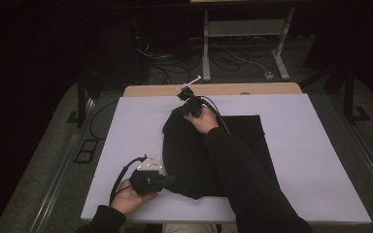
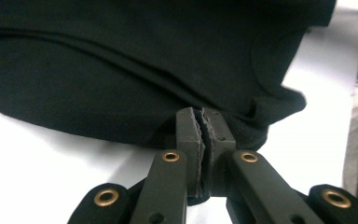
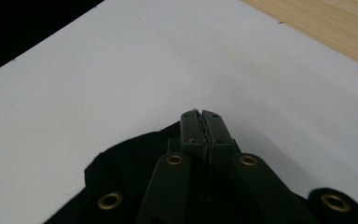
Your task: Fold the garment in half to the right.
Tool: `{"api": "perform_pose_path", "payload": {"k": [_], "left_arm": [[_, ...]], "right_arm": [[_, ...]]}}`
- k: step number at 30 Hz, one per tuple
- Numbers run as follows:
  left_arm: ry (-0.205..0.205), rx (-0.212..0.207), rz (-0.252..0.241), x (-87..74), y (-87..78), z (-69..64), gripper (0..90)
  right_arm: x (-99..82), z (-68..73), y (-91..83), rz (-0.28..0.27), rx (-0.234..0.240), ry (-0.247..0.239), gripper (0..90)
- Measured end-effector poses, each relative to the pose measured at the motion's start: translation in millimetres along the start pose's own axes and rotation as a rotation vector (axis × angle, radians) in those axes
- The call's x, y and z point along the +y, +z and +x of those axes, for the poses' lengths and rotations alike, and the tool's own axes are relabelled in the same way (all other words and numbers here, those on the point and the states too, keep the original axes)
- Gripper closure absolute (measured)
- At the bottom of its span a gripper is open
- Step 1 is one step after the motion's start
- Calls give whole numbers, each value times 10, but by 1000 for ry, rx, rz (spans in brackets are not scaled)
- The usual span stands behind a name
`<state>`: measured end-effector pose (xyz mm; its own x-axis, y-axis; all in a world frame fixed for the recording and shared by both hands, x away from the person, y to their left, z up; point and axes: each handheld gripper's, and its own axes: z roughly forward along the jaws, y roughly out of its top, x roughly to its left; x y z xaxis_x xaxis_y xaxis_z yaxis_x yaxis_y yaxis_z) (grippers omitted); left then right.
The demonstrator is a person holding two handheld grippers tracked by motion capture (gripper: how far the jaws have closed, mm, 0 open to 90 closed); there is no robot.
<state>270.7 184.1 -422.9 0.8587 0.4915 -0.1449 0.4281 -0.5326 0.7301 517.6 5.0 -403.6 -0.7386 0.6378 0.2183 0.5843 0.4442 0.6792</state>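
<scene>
A: Start with the biggest thing. What carries the work?

B: The table [image 1: 126, 145], with a white board over most of it and a strip of bare wood at the far edge. On the board lies a black cloth [image 1: 238, 145], a garment by the look of it, spread from near the person's edge up toward the middle.

A: Which way does it run?

B: Its long axis goes from the near edge away toward the far edge. The right half lies flat. The left half is bunched and drawn up at its far corner.

A: Who has hold of it?

B: Both. The left hand-held gripper [image 1: 167, 179] sits at the near left corner of the cloth, jaws pressed together on the hem; in the left gripper view [image 2: 204, 122] the cloth stretches away straight ahead of it. The right hand-held gripper [image 1: 188, 100] is at the far end, reached well across, jaws likewise clamped. In the right gripper view [image 3: 200, 123] black cloth hangs under the jaws, with bare board beyond.

A: So the cloth lies between the two?

B: Yes, the left edge is held at both ends, one gripper near the person, one far off. I judge a fold is in hand. The right one holds the free far corner, so it is the one best placed to carry it over the flat half.
</scene>
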Motion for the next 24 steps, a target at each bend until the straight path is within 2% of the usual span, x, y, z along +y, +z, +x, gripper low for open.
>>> {"api": "perform_pose_path", "payload": {"k": [11, 19, 24], "left_arm": [[4, -13, -65, 165, -70, -52, 855], [47, -32, -63, 328, -35, -123, 855], [43, -37, -75, 412, -26, -140, 854]], "right_arm": [[-59, -116, -241, -33, -20, 16, 875], [-41, -202, -414, -65, -37, 22, 875], [-38, -251, -532, -79, -40, 30, 875]]}}
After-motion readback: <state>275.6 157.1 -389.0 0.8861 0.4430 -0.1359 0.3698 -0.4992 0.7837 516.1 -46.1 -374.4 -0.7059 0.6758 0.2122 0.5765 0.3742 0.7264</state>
